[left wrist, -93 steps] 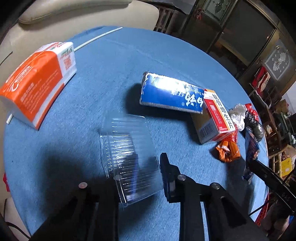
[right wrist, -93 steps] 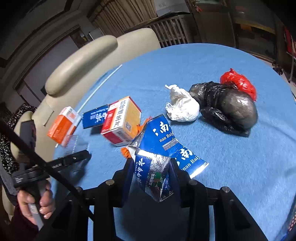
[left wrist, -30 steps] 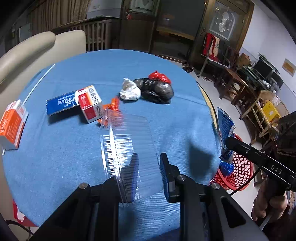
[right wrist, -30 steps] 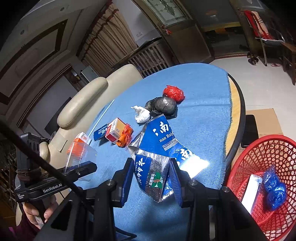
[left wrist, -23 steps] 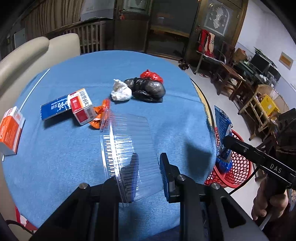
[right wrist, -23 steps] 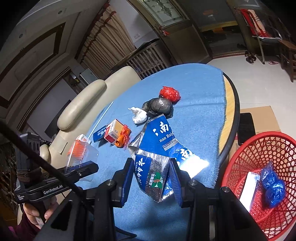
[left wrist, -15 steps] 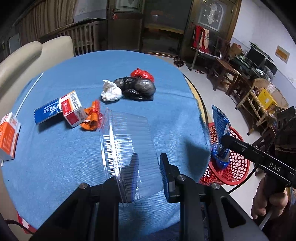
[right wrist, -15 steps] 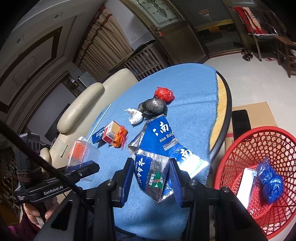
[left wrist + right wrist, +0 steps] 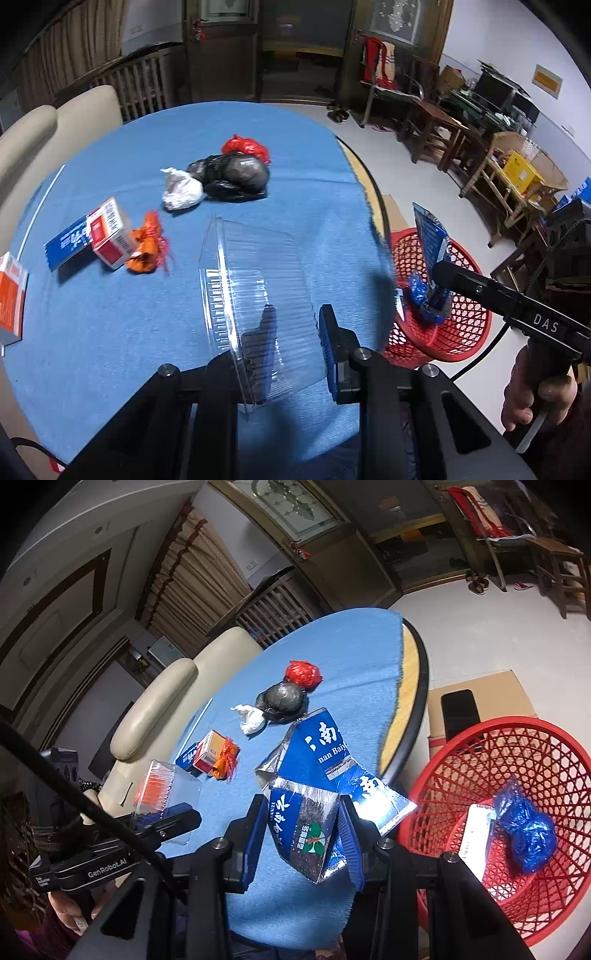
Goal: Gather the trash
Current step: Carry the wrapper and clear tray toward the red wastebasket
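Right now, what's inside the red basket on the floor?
The red basket holds a crumpled blue plastic bag and a flat white packet beside it. The right gripper and its blue foil wrapper cover the basket's left part.

Clear ribbed plastic tray [image 9: 255,295]; foil-lined glossy carton [image 9: 314,812]; matt cloth tablecloth [image 9: 110,314].

- The clear container [image 9: 255,295] between the left gripper's fingers is see-through, with fine ribs.
- The wrapper [image 9: 314,797] between the right gripper's fingers is blue with white characters, silver inside.
- The basket [image 9: 517,768] right of those fingers is red lattice; in it lies a blue bag [image 9: 528,830].
- The tablecloth [image 9: 110,325] beyond the fingers is plain blue.
- On it lie an orange bag [image 9: 147,243], a black bag [image 9: 236,177] and a red bag [image 9: 245,147].
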The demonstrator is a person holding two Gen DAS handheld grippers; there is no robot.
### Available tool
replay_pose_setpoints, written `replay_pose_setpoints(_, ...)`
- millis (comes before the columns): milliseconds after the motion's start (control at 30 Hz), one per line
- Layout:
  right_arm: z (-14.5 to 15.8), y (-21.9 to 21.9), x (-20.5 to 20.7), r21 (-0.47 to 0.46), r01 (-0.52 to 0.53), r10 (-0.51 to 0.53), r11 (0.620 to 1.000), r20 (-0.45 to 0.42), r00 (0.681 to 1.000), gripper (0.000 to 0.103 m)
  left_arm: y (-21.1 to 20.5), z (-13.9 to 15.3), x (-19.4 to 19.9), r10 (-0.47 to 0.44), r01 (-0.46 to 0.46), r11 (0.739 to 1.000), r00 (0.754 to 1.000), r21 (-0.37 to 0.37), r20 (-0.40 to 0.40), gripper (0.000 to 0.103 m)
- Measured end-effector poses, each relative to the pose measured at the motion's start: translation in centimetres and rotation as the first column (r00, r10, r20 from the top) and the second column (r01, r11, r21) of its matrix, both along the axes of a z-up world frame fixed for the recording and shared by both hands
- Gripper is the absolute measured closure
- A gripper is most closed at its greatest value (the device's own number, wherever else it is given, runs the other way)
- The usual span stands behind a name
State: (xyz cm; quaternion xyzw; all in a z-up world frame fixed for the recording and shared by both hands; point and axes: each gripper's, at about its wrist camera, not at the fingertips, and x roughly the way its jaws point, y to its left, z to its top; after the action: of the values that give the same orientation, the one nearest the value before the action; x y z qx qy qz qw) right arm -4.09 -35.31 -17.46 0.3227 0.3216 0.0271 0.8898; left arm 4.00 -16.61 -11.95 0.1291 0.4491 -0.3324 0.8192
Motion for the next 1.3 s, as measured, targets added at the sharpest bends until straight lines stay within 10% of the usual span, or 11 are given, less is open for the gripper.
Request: replay_pose_setpoints(1300, -2.2, -8.4, -7.3, 0.159, 0.182, -0.183, 0.970, -0.009, 0.983, 0.062, -11.8, 0.5, -5.3, -0.239, 0.228, 0.967, 0.966, 0.109, 0.100, 0.079)
